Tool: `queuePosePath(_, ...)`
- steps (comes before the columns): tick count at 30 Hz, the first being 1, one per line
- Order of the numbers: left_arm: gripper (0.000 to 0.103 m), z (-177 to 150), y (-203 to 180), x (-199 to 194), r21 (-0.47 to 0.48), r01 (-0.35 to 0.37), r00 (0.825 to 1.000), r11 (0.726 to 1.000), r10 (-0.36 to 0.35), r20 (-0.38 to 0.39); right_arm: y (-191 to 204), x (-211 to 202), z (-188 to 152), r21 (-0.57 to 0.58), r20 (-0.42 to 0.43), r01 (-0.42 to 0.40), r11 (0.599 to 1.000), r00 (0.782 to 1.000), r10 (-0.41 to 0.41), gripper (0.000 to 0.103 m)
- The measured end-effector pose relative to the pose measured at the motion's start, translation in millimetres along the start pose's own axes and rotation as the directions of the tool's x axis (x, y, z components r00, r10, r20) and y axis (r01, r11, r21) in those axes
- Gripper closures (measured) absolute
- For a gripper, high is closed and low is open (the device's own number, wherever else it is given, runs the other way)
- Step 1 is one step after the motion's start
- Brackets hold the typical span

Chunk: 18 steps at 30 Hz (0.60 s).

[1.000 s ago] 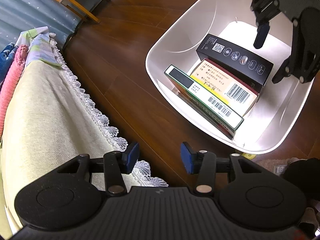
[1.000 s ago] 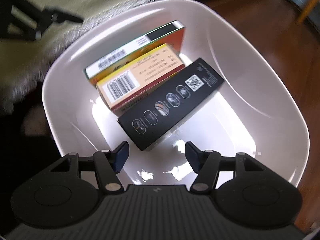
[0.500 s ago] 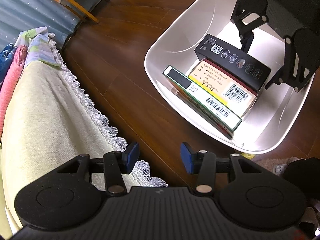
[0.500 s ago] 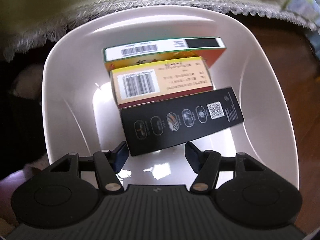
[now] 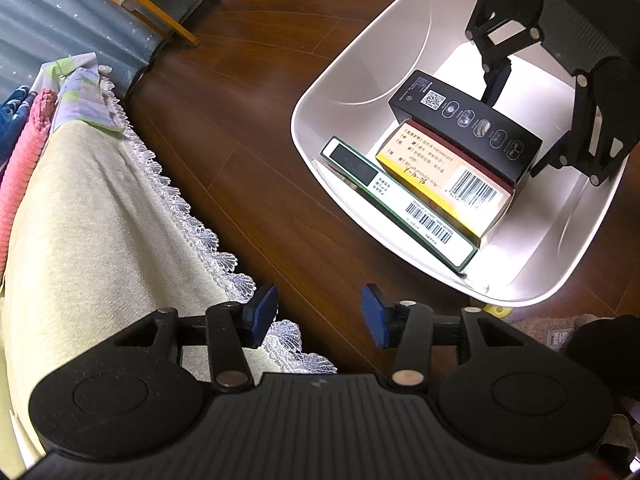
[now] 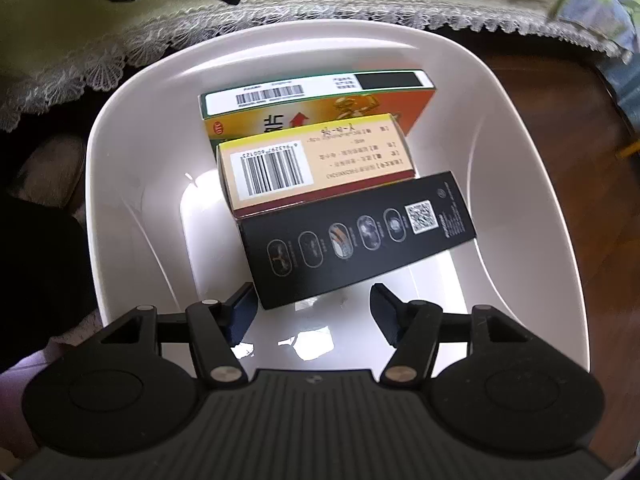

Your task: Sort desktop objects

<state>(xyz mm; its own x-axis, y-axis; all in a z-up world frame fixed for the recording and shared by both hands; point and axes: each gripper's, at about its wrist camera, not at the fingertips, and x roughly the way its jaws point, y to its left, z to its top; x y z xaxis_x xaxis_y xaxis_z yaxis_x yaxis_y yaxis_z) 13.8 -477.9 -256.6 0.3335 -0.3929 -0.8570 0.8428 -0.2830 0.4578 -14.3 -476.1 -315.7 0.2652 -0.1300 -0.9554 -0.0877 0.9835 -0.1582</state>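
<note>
A white plastic bin point(image 5: 344, 80) point(image 6: 532, 184) on the wooden floor holds three boxes side by side: a green-edged box point(image 5: 400, 204) point(image 6: 316, 92), a yellow box with a barcode point(image 5: 444, 176) point(image 6: 312, 160), and a black box with a QR code point(image 5: 464, 128) point(image 6: 356, 236). My right gripper point(image 6: 312, 312) point(image 5: 524, 120) is open inside the bin, its fingers straddling the near end of the black box without clamping it. My left gripper point(image 5: 318, 314) hangs open and empty over the floor, between the lace-edged cloth and the bin.
A pale yellow cloth with a white lace fringe point(image 5: 92, 216) point(image 6: 120, 8) covers a surface next to the bin. Folded pink and patterned fabrics point(image 5: 28, 120) lie at its far end. Wooden furniture legs point(image 5: 168, 20) stand on the floor beyond. A dark shape point(image 5: 604, 344) sits at lower right.
My right gripper has lowered deeper into the bin and swung round, so its fingers now flank the end of the black box. The left gripper has stayed still.
</note>
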Motion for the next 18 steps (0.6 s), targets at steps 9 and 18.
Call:
queuePosePath(9, 0.042, -4.3, 6.0, -1.3, -0.034, 0.001, 1.000, 0.999, -0.001, 0.001, -16.4, -25.5, -12.7, 0.239, 0.070, -0.035, 0.970, 0.997, 0.019, 0.019)
queuePosePath(18, 0.030, -5.9, 2.1, -7.5, -0.050, 0.007, 1.000, 0.999, -0.007, 0.015, -14.3, -46.2, -17.4, 0.320, 0.095, -0.016, 0.947, 0.995, -0.015, 0.014)
